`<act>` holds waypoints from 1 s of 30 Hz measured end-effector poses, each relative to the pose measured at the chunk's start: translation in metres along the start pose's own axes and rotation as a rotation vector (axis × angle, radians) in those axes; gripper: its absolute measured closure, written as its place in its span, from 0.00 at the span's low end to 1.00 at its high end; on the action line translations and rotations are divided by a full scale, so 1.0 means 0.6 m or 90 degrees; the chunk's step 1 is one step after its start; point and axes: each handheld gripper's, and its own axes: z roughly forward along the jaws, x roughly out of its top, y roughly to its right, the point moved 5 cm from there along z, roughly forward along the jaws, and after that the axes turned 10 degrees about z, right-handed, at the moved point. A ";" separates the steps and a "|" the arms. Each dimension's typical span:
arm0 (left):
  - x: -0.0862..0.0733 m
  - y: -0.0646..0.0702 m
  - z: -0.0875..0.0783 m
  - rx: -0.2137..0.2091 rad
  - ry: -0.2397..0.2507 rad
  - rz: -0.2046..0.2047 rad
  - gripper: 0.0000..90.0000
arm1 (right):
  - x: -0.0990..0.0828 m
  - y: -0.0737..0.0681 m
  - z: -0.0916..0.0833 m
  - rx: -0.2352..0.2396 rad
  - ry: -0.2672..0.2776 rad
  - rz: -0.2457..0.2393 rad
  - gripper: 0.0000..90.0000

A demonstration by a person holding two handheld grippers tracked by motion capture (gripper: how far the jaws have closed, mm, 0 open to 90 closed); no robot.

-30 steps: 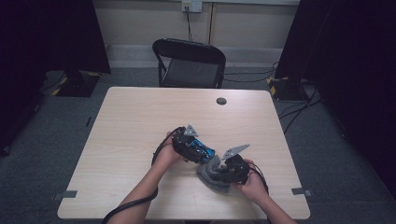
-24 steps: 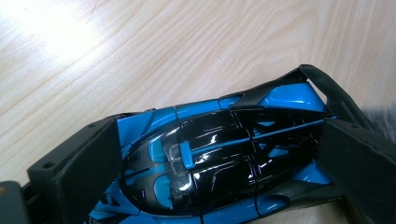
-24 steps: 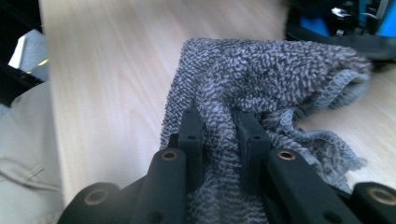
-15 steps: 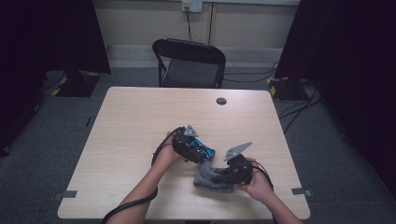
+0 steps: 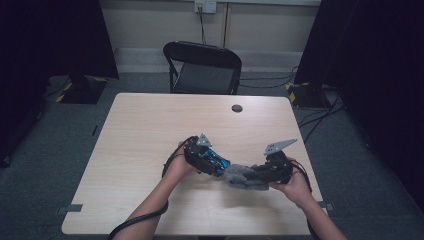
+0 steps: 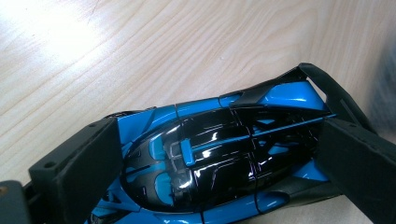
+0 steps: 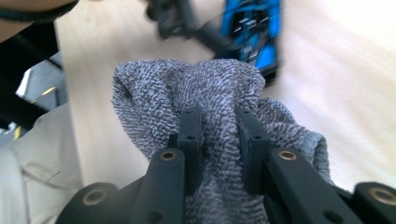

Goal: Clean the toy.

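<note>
We see the left gripper (image 5: 219,169) low over the table (image 5: 150,130), right of centre near the front edge, jaws clamped across a blue and black toy car (image 6: 219,158). In the left gripper view the two black pads press on the car's nose and tail ends, roof facing the camera, wood grain behind it. In the high view the car (image 5: 216,161) sits just at the gripper's tip, pointing right toward the other hand.

Right gripper (image 5: 260,176) is just beside it, to the right, jaws closed tight on a grey cloth (image 5: 241,178). In the right gripper view we see the cloth (image 7: 196,93) bunched up between the pads, a thick fold standing above the jaw tips and more hanging down both sides. The car (image 7: 254,28) shows blurred beyond that fold, near it; we cannot tell whether cloth and car touch. In the high view the cloth lies between the two grippers, its left end right at the car.

Both hands come in from the bottom edge, cables trailing off each gripper. A small dark round thing (image 5: 237,108) sits on the far side of the table, well apart from the work. A black folding chair (image 5: 202,67) stands behind the table.
</note>
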 end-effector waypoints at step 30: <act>-0.002 0.002 0.001 -0.001 0.015 0.002 0.00 | 0.138 0.139 0.177 -0.244 0.100 0.130 0.82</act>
